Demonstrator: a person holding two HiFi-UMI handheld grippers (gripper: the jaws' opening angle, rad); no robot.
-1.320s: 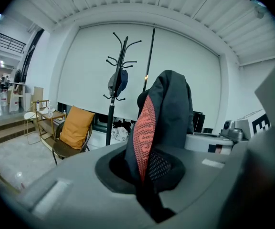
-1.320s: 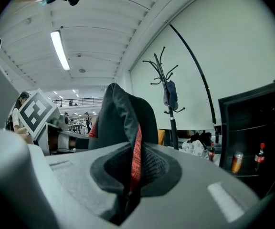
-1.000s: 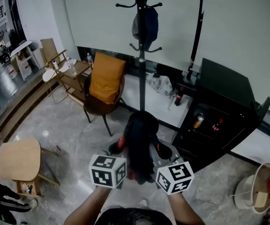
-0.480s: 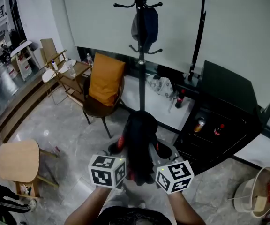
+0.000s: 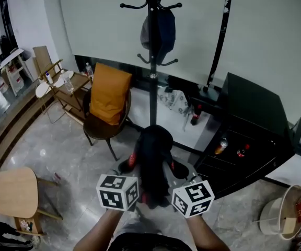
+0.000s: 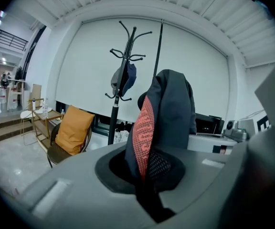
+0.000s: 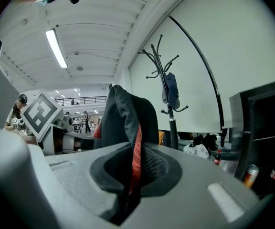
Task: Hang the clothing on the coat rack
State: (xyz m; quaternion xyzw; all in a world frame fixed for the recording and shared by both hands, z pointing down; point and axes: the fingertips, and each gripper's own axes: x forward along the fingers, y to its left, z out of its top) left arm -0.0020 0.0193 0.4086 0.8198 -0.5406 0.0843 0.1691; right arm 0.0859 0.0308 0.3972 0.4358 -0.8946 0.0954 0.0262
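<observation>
Grey marble floor fills the lower left; a pale blind spans the top. An orange-cushioned chair stands centre-left, a black cabinet at right.

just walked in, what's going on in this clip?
A person holds a dark garment with red trim up in front of them. The left gripper and right gripper both have their jaws shut on it. The coat rack stands ahead, with a dark item on one hook. The garment is not yet hung.
</observation>
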